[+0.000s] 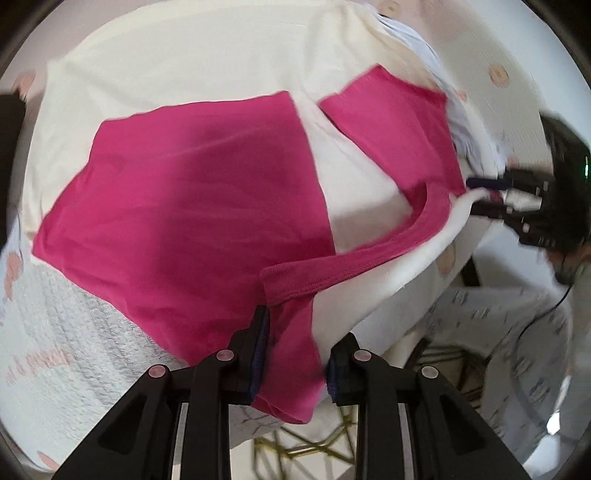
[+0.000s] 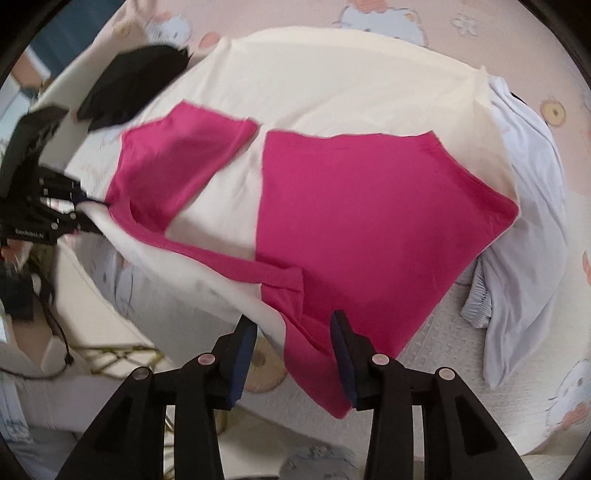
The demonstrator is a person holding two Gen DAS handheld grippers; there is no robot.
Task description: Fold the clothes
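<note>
A pink and cream raglan shirt (image 1: pixel 184 192) (image 2: pixel 351 206) lies spread over the bed, its near edge lifted. Its pink collar band (image 1: pixel 332 266) (image 2: pixel 221 258) stretches taut between the two grippers. My left gripper (image 1: pixel 295 332) is shut on pink fabric beside the collar, and a fold hangs below its fingers. In the right wrist view it shows at the far left (image 2: pixel 83 205), pinching the shirt's edge. My right gripper (image 2: pixel 293 332) is shut on the pink shoulder fabric. The left wrist view has it at the right (image 1: pixel 480 195), clamped on the cream edge.
A white garment (image 2: pixel 524 184) lies crumpled right of the shirt and a black one (image 2: pixel 129 81) at the far left. The bedspread (image 2: pixel 480 22) has a cartoon print. A person's head (image 1: pixel 565 206) is close behind the right gripper. A gold wire frame (image 2: pixel 110 354) stands below the bed edge.
</note>
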